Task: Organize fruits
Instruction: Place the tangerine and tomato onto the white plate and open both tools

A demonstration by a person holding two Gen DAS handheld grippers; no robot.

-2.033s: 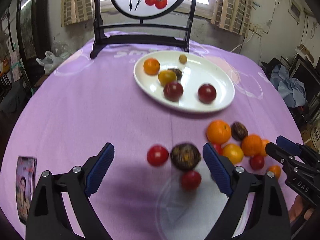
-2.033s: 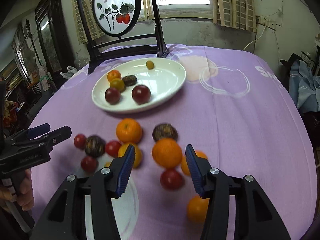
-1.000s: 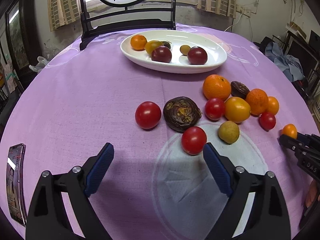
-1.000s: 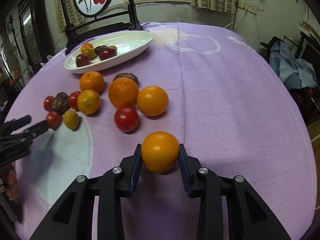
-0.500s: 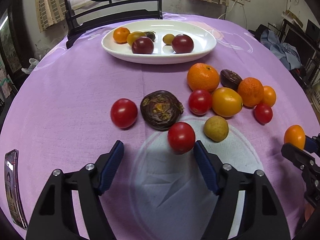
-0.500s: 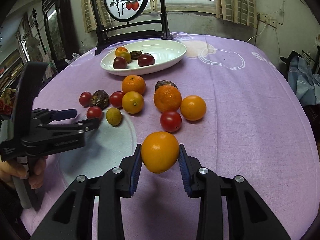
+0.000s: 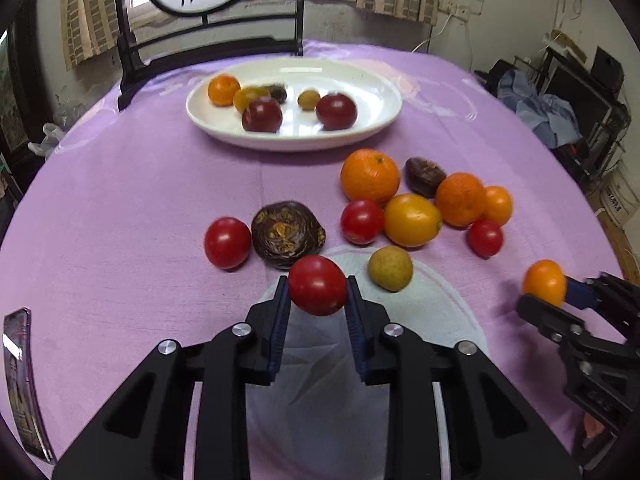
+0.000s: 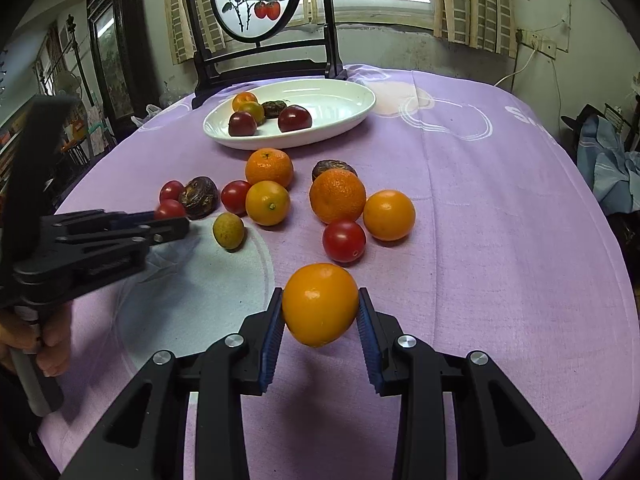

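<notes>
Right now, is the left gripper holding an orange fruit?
No. The left gripper is shut on a red tomato; the right gripper holds the orange fruit.

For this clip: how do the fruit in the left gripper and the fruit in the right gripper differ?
The left gripper is shut on a red tomato; the right gripper is shut on an orange fruit. The red tomato looks smaller and rounder; the orange fruit is bigger and slightly oval. Both are glossy, smooth, and pinched between blue pads in front of the white plate.
</notes>
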